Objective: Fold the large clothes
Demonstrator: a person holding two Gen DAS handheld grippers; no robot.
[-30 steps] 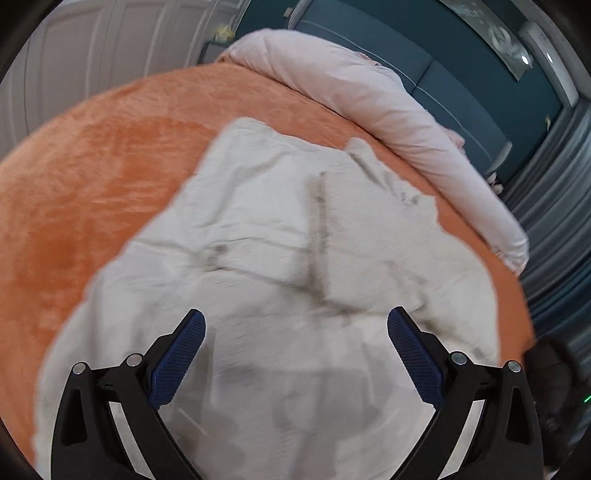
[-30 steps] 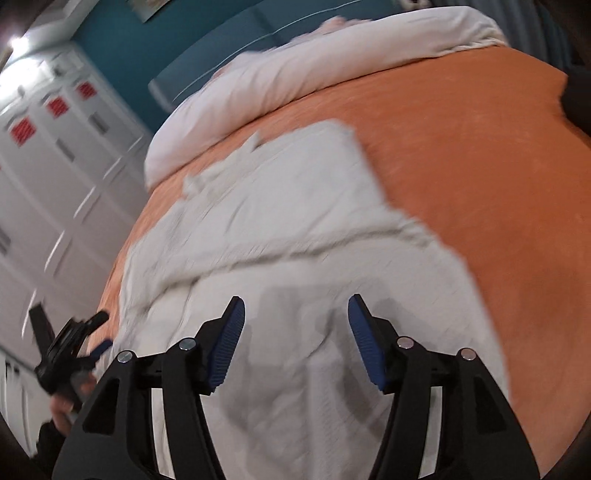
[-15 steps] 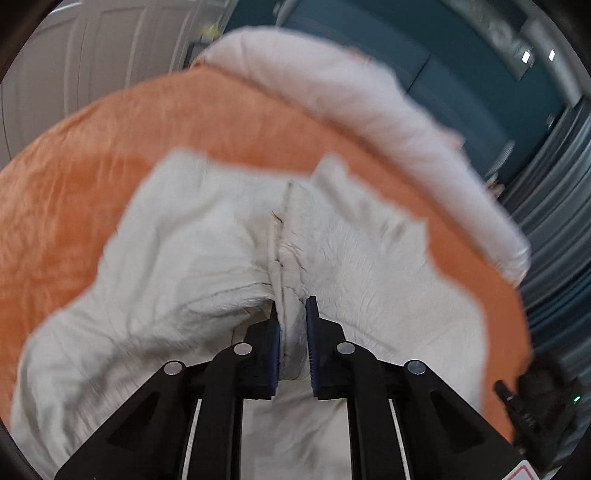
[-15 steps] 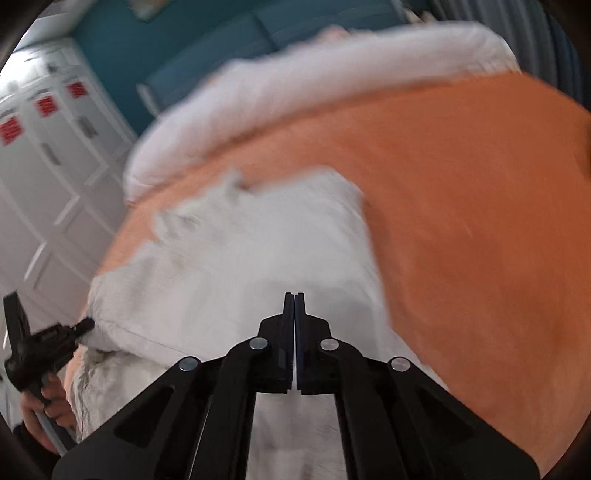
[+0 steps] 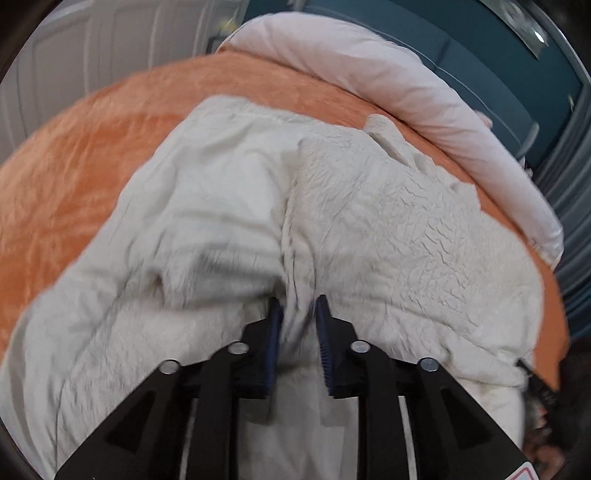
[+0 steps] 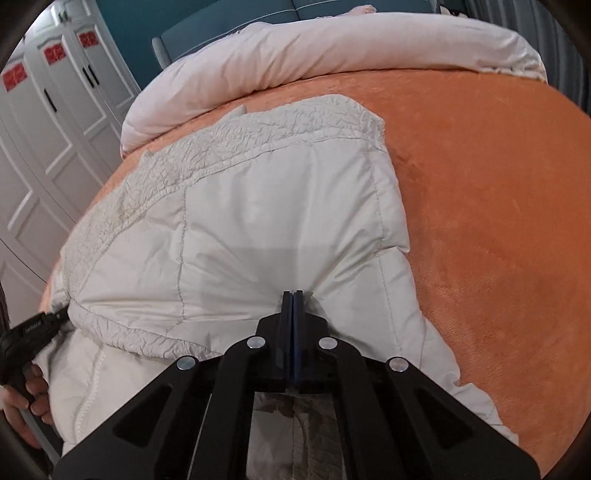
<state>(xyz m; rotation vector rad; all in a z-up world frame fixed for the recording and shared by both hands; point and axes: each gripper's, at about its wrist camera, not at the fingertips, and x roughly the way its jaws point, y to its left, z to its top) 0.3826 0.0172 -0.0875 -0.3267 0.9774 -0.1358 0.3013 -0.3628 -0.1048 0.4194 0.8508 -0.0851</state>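
A large cream-white padded jacket [image 5: 388, 206] with a crinkled fleece lining lies on the orange bedspread [image 5: 74, 155]. My left gripper [image 5: 298, 314] has a bunched ridge of the jacket between its blue pads. Its jaws are opening slightly and the cloth still fills the gap. My right gripper [image 6: 293, 295] is shut, and creases fan out from its tips where it pinches the smooth shell of the jacket [image 6: 277, 206]. The right wrist view catches the left gripper [image 6: 55, 317] at the jacket's left edge, held by a hand [image 6: 22, 391].
A pale pink duvet [image 6: 332, 48] is rolled along the head of the bed, in front of a teal headboard [image 6: 229, 22]. White wardrobe doors [image 6: 48, 122] stand to the left. Bare orange bedspread [image 6: 498, 221] lies to the right of the jacket.
Both grippers went from open above the jacket to closed on its cloth and moved forward and down. The jacket is bunched up and pulled over itself. The left jaws have parted a little.
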